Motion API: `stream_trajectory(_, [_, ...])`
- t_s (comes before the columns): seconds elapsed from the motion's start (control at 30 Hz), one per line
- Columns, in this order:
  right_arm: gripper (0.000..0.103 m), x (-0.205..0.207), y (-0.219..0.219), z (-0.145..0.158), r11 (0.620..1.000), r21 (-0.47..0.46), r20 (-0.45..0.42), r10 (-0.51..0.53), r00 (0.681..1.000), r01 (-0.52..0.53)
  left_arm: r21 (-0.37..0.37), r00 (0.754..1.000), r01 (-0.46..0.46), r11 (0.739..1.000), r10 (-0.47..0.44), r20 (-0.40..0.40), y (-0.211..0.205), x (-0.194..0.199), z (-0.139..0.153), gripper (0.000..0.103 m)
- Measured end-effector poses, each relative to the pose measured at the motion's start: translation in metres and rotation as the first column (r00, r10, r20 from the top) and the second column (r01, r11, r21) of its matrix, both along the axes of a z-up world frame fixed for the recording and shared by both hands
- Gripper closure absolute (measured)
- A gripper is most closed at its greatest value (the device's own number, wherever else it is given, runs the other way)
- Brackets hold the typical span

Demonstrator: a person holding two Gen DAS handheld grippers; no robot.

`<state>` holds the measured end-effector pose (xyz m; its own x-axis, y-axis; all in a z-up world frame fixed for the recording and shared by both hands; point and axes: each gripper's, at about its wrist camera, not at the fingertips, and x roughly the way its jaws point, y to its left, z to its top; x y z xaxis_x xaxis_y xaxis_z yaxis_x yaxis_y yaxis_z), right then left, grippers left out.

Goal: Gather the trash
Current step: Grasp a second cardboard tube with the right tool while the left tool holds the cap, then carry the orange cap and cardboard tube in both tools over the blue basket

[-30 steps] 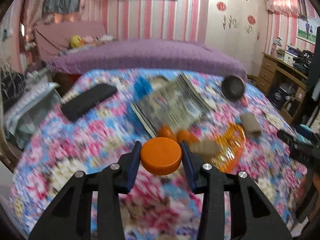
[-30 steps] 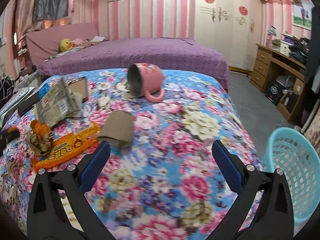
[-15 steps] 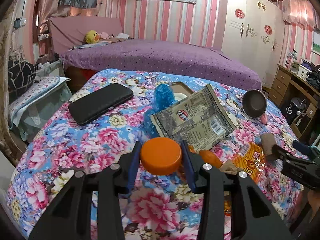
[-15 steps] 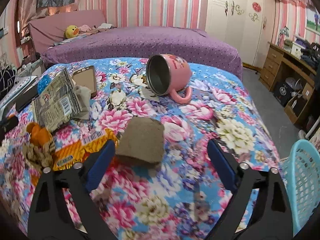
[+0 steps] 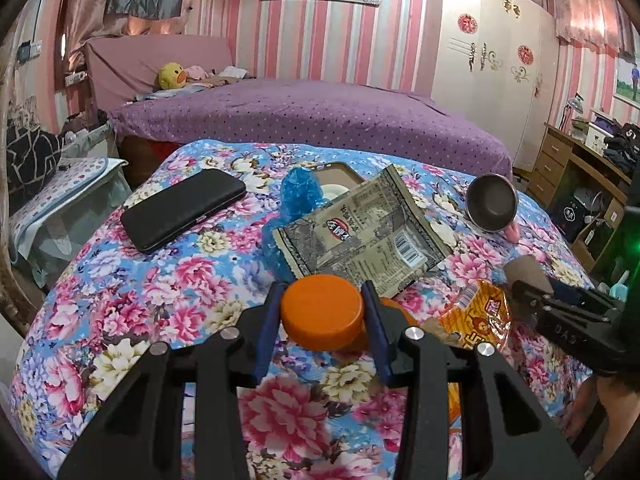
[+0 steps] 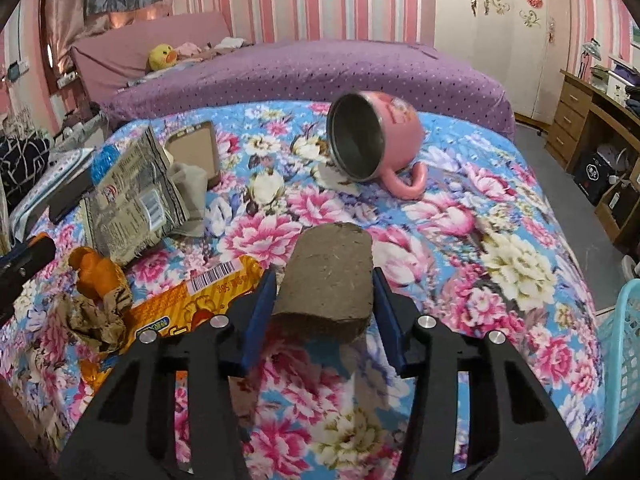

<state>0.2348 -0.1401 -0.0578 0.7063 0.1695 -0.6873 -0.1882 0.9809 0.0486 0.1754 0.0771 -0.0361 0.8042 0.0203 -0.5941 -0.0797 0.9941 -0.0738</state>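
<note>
Orange lid [image 5: 322,311] clamped in left gripper [image 5: 323,322]; brown cardboard tube [image 6: 326,280] pinched between right gripper [image 6: 324,308] fingers, raised off floral cover [image 6: 500,240]. Nothing visibly binned yet in blue basket [image 6: 622,344], near right. Left lying: two wrappers, one grey [image 6: 134,200], one orange [image 6: 192,304]; one crumpled paper [image 6: 94,316]; one blue bag [image 5: 298,196].

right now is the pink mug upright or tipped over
Tipped over. The pink mug lies on its side on the floral bedspread, open mouth facing the camera, handle resting against the fabric. It looks empty inside.
</note>
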Motion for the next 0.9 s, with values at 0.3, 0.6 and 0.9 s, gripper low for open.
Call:
stream_trajectory(0.3, [0.055,-0.032,-0.03,0.015,1.0,-0.006,0.064,0.0,0.998,0.0,0.022,1.0,0.016,1.0,-0.016,0.011,-0.011,-0.008,0.003,0.063])
stream_trajectory(0.6, [0.055,-0.05,-0.06,0.021,1.0,-0.016,0.083,-0.009,0.997,0.01,0.043,0.999,0.041,0.998,-0.041,0.007,-0.037,-0.017,0.003,0.063])
stream_trajectory(0.9, [0.055,-0.063,-0.074,0.025,0.999,-0.032,0.093,0.005,0.996,-0.002,0.062,0.997,0.072,0.995,-0.072,0.003,-0.067,-0.025,0.0,0.063])
